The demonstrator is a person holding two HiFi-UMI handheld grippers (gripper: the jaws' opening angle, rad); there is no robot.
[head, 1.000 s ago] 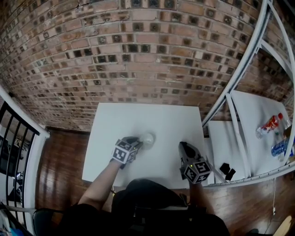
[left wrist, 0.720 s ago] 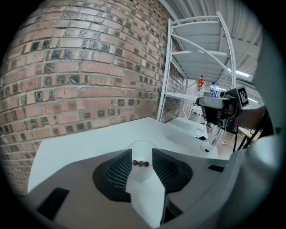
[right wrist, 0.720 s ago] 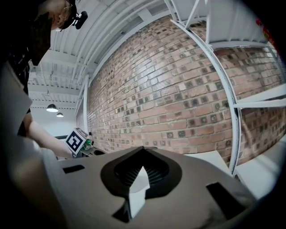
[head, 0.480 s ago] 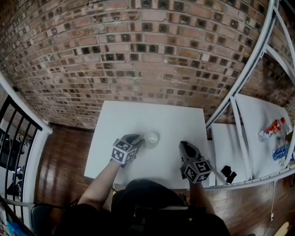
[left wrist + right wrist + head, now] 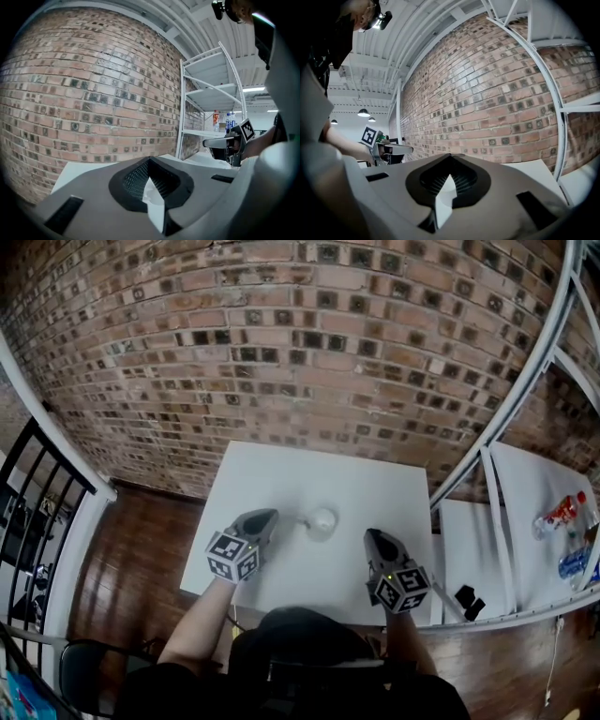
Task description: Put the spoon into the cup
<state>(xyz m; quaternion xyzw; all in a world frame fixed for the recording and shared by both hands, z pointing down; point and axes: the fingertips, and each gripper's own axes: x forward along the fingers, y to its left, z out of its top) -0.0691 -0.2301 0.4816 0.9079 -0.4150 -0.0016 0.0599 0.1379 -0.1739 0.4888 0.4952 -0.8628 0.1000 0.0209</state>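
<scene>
Just ahead of the left claw and a little to its right: a small white cup, standing on the white table, with a clear gap in between. Up and to the left of the right claw, near but not touching. Poking out of the cup on the side facing the left claw: what may be the spoon, only a thin handle showing. Too small to tell for sure. No other spoon to be seen on the table, so likely in the cup already.

Both claws pinched together, with nothing held in either one. Only a thin white slit of table showing past each pair of jaws.

Probably light and hard, that spoon, and smooth, so easy to let slip. Best to pinch across the thin handle, near the middle, not at the round end. Looks light too, the cup, and easy to tip over, so go gently near it.

Half a second ago: left claw right up against the cup. Now pulled back toward the person and off to the left, away from the cup. Right claw in the same spot as before. Cup in much the same place on the table.
</scene>
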